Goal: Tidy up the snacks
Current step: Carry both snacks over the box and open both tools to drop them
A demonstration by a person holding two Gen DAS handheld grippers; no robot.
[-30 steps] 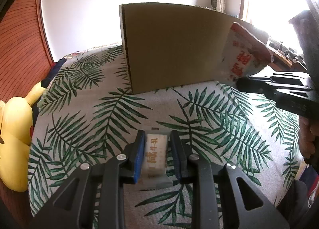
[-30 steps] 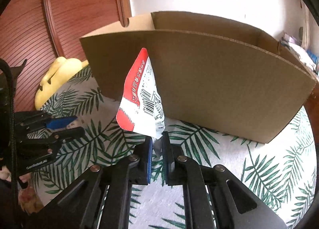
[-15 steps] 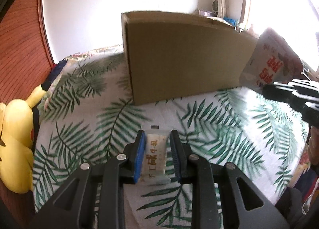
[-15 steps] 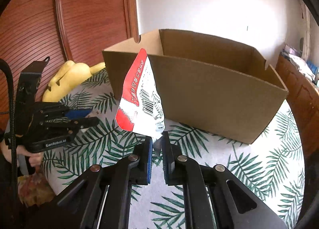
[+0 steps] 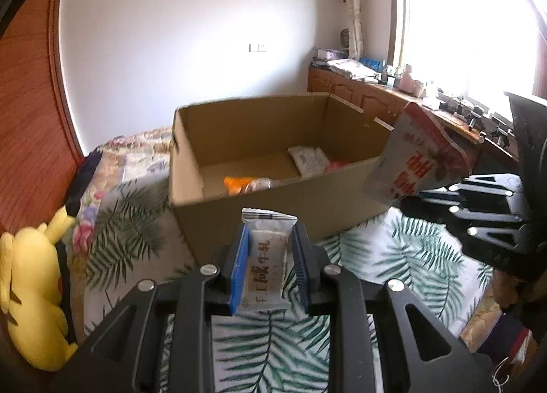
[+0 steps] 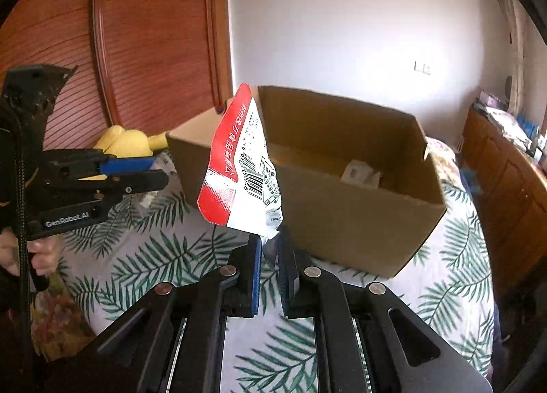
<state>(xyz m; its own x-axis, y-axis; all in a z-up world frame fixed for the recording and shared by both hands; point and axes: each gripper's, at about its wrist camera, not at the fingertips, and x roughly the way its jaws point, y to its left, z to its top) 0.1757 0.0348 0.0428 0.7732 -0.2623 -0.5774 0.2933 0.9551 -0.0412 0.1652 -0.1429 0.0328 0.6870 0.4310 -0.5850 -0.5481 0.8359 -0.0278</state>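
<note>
My left gripper (image 5: 269, 239) is shut on a small white nougat packet (image 5: 266, 264), held in the air in front of the open cardboard box (image 5: 342, 201). Inside the box lie an orange packet (image 5: 239, 183) and a white packet (image 5: 307, 157). My right gripper (image 6: 269, 249) is shut on the bottom corner of a red and white snack bag (image 6: 241, 167), which stands up before the box (image 6: 359, 218). The same bag (image 5: 418, 157) shows at the right in the left wrist view. The left gripper (image 6: 160, 170) appears at the left of the right wrist view.
The box stands on a bed with a palm-leaf cover (image 5: 403, 259). A yellow plush toy (image 5: 32, 293) lies at the bed's left edge by a wooden wardrobe (image 6: 143, 34). A wooden cabinet (image 5: 362, 95) with clutter runs under the window at the right. A hand (image 6: 41, 252) holds the left gripper's handle.
Both grippers have risen with their packets, so the inside of the box now shows. The box looks lower and farther in both views.
</note>
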